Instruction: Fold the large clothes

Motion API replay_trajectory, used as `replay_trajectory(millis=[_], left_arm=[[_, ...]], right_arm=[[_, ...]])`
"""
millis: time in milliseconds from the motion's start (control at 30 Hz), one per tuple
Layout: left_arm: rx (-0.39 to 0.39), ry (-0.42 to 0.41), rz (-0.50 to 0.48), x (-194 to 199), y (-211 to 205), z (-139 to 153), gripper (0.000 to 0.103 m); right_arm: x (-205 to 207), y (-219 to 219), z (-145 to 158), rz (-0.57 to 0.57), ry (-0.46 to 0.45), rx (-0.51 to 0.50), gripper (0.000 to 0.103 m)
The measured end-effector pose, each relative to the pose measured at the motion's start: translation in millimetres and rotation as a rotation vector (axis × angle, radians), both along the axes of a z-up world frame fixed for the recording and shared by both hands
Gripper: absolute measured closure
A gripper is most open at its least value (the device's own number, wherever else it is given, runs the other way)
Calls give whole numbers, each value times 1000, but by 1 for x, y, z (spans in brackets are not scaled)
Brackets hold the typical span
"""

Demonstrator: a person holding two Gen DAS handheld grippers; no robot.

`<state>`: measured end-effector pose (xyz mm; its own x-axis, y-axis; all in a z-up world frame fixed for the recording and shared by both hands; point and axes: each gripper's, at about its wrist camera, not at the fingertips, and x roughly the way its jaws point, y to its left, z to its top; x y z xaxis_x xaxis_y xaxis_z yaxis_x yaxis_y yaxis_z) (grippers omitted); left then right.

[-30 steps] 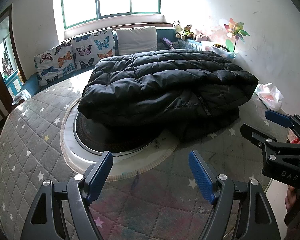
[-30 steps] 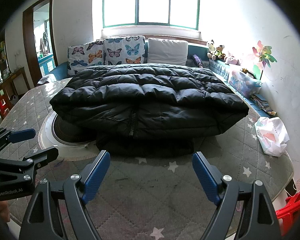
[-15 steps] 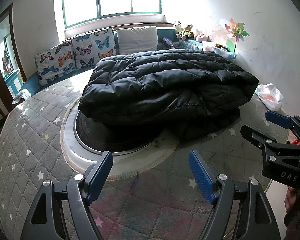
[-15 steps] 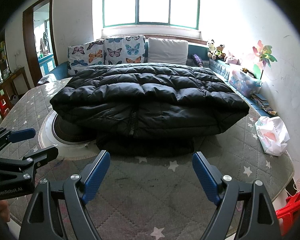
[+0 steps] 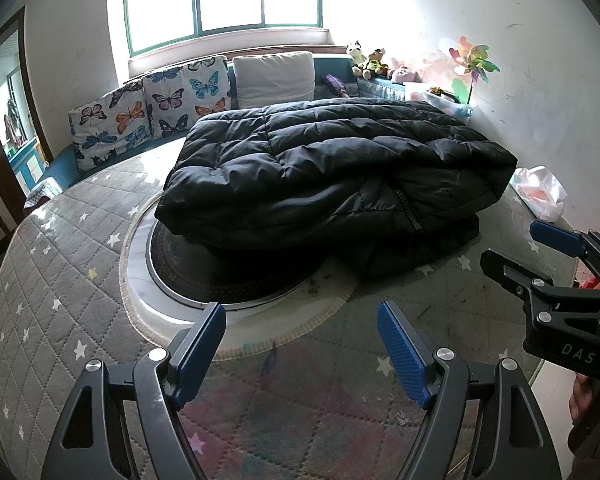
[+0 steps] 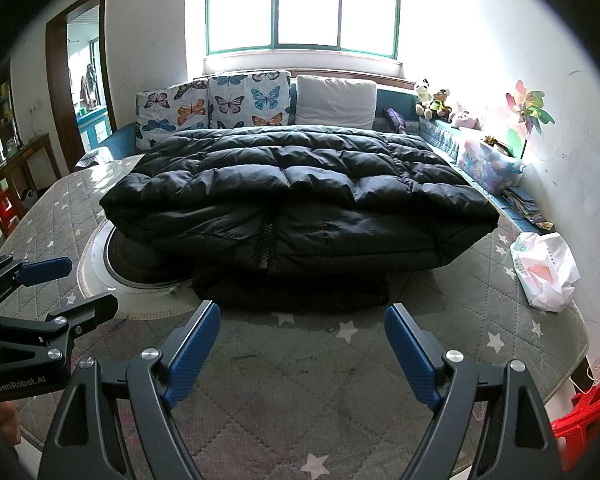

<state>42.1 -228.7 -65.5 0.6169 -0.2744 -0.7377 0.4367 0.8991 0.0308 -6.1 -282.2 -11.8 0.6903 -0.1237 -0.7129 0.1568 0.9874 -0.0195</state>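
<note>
A large black puffer jacket [image 5: 332, 176] [image 6: 300, 200] lies folded over in the middle of a grey star-quilted table, its zipper facing me. My left gripper [image 5: 300, 336] hovers open over the near cloth, short of the jacket, nothing between its blue pads. My right gripper [image 6: 302, 340] is open too, just in front of the jacket's lower edge, empty. Each gripper shows in the other's view: the right one [image 5: 516, 246] at the right edge, the left one [image 6: 80, 284] at the left edge.
A round hotplate inset [image 5: 204, 284] [image 6: 112, 260] peeks from under the jacket's left side. A white plastic bag [image 6: 546, 272] [image 5: 540, 192] lies at the table's right edge. Butterfly cushions [image 6: 220, 104], plush toys and a pinwheel line the bench behind. A red stool [image 6: 584, 412] stands at lower right.
</note>
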Motion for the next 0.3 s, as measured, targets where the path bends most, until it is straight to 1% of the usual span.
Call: replay_trajectory(millis=[200,300], left_arm=[[5,-18,7,-1,1,0,20],[5,-14,0,-1,2,0,20]], right_arm=[[0,0,0,-2,0,0,11],[0,0,1,-1,0,1,11]])
